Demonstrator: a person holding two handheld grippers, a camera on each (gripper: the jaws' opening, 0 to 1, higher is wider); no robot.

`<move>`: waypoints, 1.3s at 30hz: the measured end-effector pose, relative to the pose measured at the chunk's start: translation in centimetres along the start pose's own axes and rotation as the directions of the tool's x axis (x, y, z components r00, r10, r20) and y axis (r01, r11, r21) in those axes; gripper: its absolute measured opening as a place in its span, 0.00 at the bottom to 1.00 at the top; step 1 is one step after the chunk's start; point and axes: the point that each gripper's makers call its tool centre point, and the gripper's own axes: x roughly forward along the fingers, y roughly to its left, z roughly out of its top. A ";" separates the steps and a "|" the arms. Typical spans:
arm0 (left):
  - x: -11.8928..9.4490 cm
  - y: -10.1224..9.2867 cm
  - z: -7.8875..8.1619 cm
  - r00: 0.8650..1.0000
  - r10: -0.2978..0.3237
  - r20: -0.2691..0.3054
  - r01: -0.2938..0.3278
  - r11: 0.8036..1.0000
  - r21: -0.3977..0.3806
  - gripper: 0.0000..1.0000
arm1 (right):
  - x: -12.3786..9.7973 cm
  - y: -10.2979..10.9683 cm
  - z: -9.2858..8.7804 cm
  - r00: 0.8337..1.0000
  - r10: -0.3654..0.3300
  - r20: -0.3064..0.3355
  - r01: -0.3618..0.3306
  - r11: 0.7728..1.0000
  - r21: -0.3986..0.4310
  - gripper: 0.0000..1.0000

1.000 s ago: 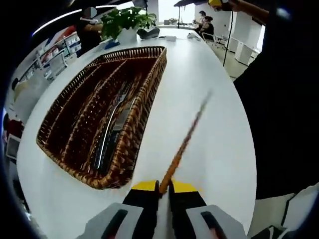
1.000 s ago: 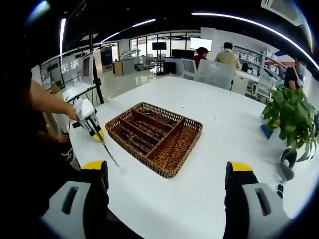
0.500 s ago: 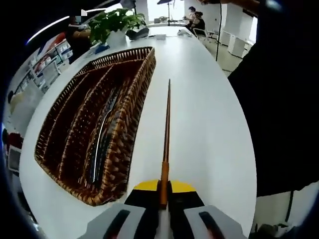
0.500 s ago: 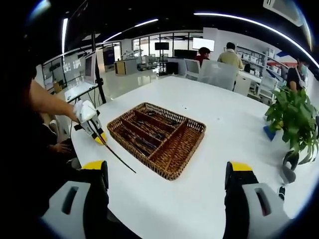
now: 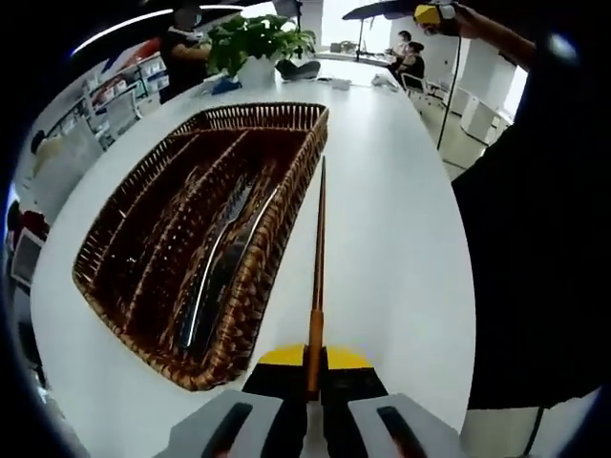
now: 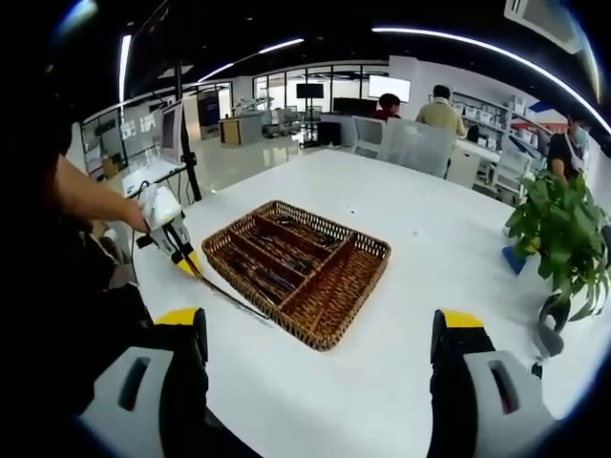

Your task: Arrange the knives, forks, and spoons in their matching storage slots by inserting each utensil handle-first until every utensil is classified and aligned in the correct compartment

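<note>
A brown wicker basket with long compartments lies on the white table, left of centre in the left gripper view. Metal cutlery lies in its rightmost slots. My left gripper is shut on a long thin brown stick-like utensil, which points forward just outside the basket's right rim. In the right gripper view the basket sits mid-table, with the left gripper and its utensil along the basket's near left side. My right gripper hangs open and holds nothing, well back from the basket.
A potted plant stands at the table's right edge, and the plant also shows beyond the basket's far end. A person's dark clothing is close on the right. People sit at desks in the background.
The utensil in my left gripper swung from pointing right to straight ahead, then settled closer along the basket's rim. The right gripper has stayed open and nearly still.
</note>
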 end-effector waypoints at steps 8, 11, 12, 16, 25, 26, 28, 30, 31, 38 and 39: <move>-2.3 2.0 2.0 0.991 0.053 0.124 -0.032 0.986 -0.162 0.01 | 0.5 0.2 0.7 1.000 0.007 0.008 -0.007 1.000 -0.011 0.99; -2.8 2.4 2.6 0.983 0.073 0.167 -0.030 0.968 -0.250 0.01 | 0.6 0.2 0.9 1.000 0.009 0.012 -0.009 1.000 -0.014 0.99; -2.9 2.4 2.7 0.982 0.078 0.174 -0.029 0.964 -0.265 0.01 | 0.6 0.1 1.0 1.000 0.009 0.013 -0.009 1.000 -0.015 0.99; -3.0 3.1 2.9 0.972 0.103 0.209 -0.025 0.937 -0.348 0.01 | 0.7 0.0 1.1 1.000 0.011 0.013 -0.011 1.000 -0.022 0.99; -4.8 5.1 3.4 0.935 0.273 0.228 -0.032 0.702 -0.712 0.01 | 0.7 -0.2 1.2 1.000 0.008 0.016 -0.008 1.000 -0.017 0.99; -5.0 5.1 3.4 0.934 0.283 0.216 -0.040 0.685 -0.727 0.01 | 0.7 -0.3 1.0 1.000 0.007 0.013 -0.006 1.000 -0.019 0.99; -5.3 5.8 3.1 0.927 0.327 0.183 -0.073 0.636 -0.768 0.01 | 0.7 -0.5 0.9 1.000 0.003 0.013 -0.003 1.000 -0.016 0.99; -5.7 6.3 2.8 0.920 0.364 0.145 -0.121 0.615 -0.779 0.01 | 0.7 -0.7 1.0 1.000 -0.004 0.016 0.004 1.000 -0.010 0.99; -5.8 6.5 2.9 0.917 0.371 0.145 -0.126 0.615 -0.778 0.01 | 0.6 -0.9 1.0 1.000 -0.009 0.021 0.009 1.000 -0.003 0.99; -6.8 7.1 2.2 0.896 0.436 0.087 -0.137 0.458 -0.879 0.01 | 0.2 -2.7 1.4 0.999 -0.029 0.035 0.028 0.998 0.051 0.99; -6.9 7.1 1.9 0.894 0.443 0.066 -0.154 0.443 -0.883 0.01 | 0.0 -3.0 1.9 0.999 -0.028 0.046 0.026 0.998 0.049 0.99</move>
